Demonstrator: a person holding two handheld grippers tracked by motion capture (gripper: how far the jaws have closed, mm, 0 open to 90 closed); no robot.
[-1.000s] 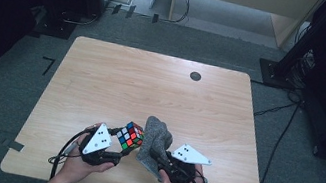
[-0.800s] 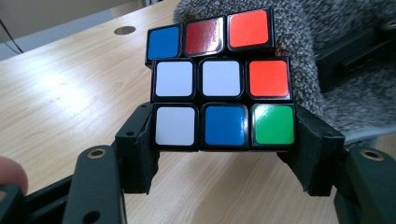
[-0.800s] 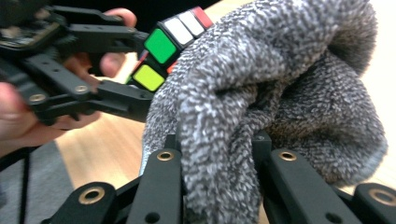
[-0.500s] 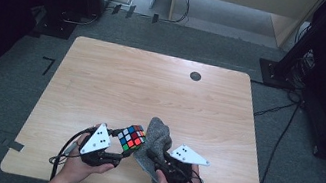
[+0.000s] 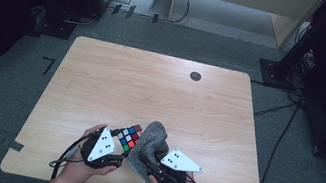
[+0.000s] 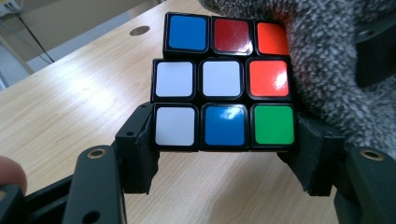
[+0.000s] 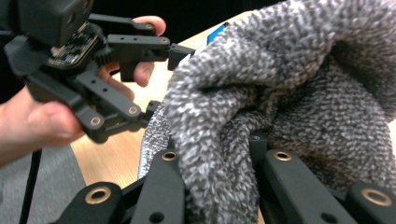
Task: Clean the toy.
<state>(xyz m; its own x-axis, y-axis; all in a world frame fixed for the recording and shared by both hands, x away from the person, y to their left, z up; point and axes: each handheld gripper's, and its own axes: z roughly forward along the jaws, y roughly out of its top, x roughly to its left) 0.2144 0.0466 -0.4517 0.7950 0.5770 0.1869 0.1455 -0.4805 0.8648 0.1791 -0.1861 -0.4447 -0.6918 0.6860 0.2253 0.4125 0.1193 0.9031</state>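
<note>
High view: the cube (image 5: 128,137) and the cloth (image 5: 150,145) are both held above the table (image 5: 151,89) near its front edge, touching each other, with one hand on each gripper.
Work: wiping the cube with the cloth, by the look of it.
Done: both things are picked up and brought together; the cloth lies against the cube's right side.
Left: I judge the wipe is underway; several cube faces are not covered by cloth, so turning and rubbing remain, then setting both down.
Left gripper (image 6: 224,140): jaws clamped on the cube's bottom row, one pad on each side; the face toward the camera shows blue, red, orange, white and green tiles.
Cube place: between the left jaws, clear of the table, cloth pressing at its right.
Right gripper (image 7: 215,163): jaws pinched tight on a bunched fold of the grey cloth, which drapes up and over toward the cube.
Cloth place: in the right jaws, between the two grippers.
</note>
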